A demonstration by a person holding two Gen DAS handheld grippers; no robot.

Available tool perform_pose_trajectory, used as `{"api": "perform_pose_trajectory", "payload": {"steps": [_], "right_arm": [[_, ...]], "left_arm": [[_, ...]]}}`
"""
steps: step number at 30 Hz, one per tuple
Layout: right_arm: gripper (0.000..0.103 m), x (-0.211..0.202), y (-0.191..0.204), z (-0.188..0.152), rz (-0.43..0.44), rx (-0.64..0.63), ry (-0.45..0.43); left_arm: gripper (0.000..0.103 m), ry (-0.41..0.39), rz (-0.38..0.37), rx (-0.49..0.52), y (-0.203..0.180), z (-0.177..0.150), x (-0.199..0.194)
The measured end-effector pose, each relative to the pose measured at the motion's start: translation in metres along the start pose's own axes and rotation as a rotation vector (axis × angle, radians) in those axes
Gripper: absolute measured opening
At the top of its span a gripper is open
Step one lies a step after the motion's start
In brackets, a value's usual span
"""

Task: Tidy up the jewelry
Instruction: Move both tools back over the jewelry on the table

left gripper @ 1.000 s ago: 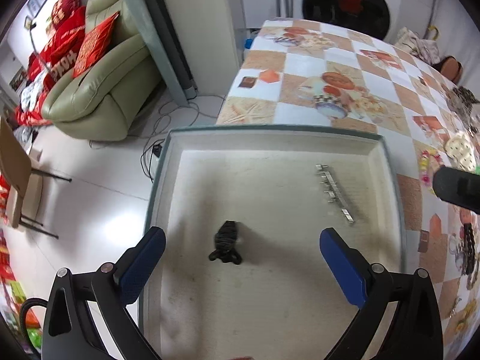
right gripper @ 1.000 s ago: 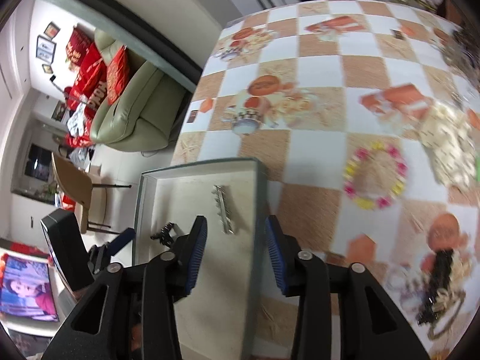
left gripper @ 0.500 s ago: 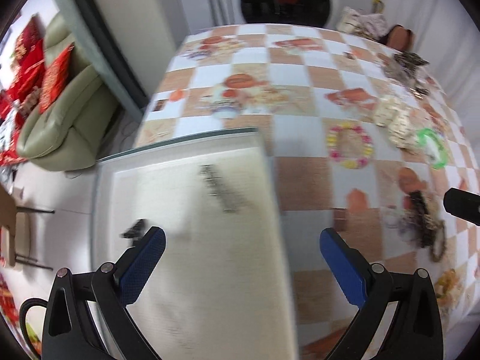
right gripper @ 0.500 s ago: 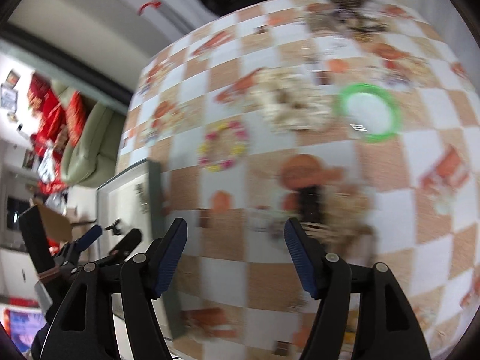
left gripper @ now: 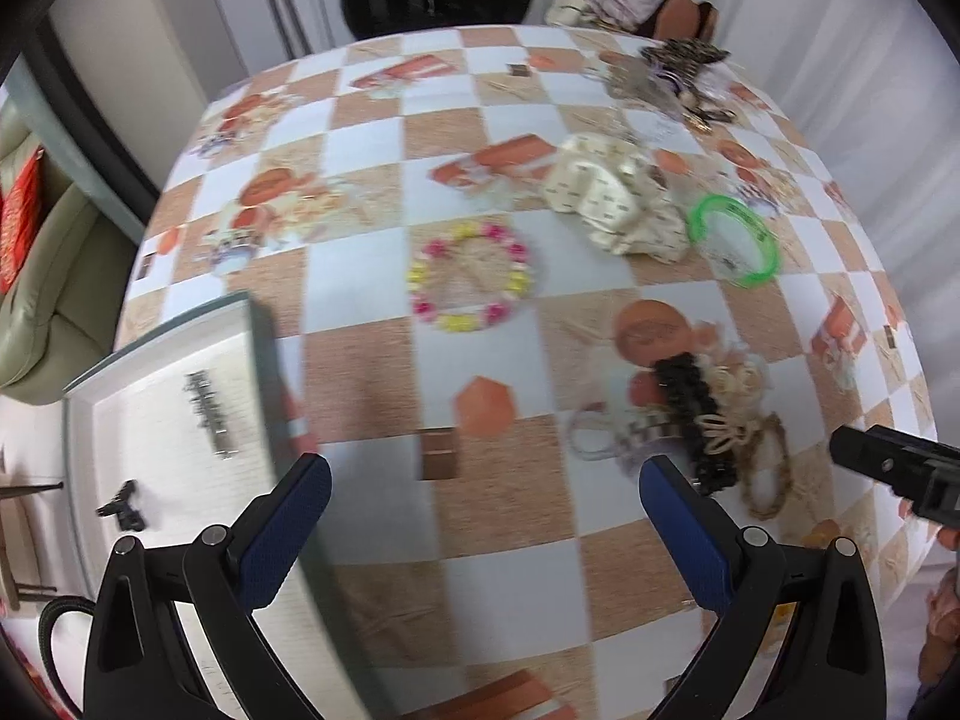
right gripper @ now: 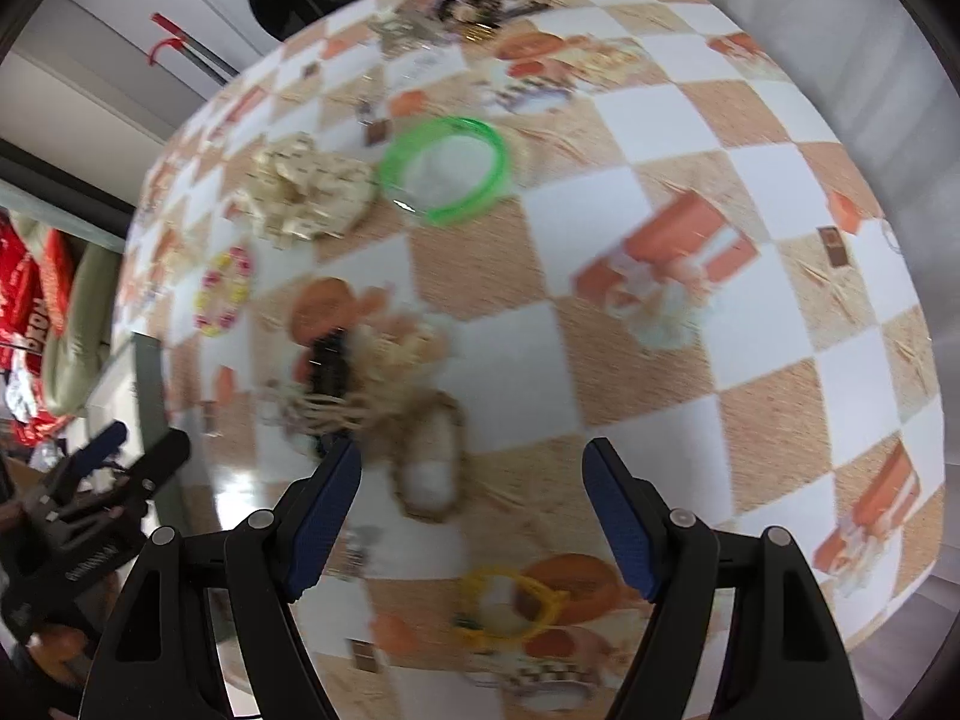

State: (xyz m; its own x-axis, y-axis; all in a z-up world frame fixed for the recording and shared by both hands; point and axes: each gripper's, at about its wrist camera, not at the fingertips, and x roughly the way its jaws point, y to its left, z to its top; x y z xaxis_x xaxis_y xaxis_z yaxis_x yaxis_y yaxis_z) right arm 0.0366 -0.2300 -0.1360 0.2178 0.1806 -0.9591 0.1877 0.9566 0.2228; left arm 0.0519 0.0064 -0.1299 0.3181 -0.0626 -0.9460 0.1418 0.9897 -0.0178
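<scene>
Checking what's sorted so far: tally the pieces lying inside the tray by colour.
Silver: 1, the silver clip
Black: 1, the black clip
Total: 2 pieces in the tray

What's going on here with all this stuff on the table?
A person is sorting jewelry with handheld tongs. The white tray at the table's left edge already holds a silver hair clip and a small black clip. Both tongs are open and empty over the checkered tablecloth; the right tongs, jaws just opening, hover near a tangled pile of a black bracelet, cream beads and a brown ring. A green bangle and yellow bangle lie loose.
</scene>
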Motion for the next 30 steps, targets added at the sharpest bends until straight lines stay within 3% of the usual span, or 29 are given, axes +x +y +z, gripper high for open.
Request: {"api": "perform_pose_trajectory", "payload": {"steps": [5,18,21,30], "right_arm": [[0.079,0.007,-0.009,-0.005,-0.033,-0.022,0.022],[0.079,0.034,0.006,-0.007,-0.092,-0.118,0.041],[0.074,0.04,0.014,-0.007,-0.125,-0.16,0.039],[0.072,0.048,0.032,-0.007,-0.194,-0.236,0.028]], "left_arm": [[0.103,0.013,0.006,-0.005,-0.008,0.006,0.013],[0.103,-0.024,0.125,-0.066,0.013,0.058,0.055],[0.103,-0.023,0.149,-0.072,0.016,0.068,0.065],[0.103,-0.008,0.142,-0.048,0.014,0.085,0.09]]}}
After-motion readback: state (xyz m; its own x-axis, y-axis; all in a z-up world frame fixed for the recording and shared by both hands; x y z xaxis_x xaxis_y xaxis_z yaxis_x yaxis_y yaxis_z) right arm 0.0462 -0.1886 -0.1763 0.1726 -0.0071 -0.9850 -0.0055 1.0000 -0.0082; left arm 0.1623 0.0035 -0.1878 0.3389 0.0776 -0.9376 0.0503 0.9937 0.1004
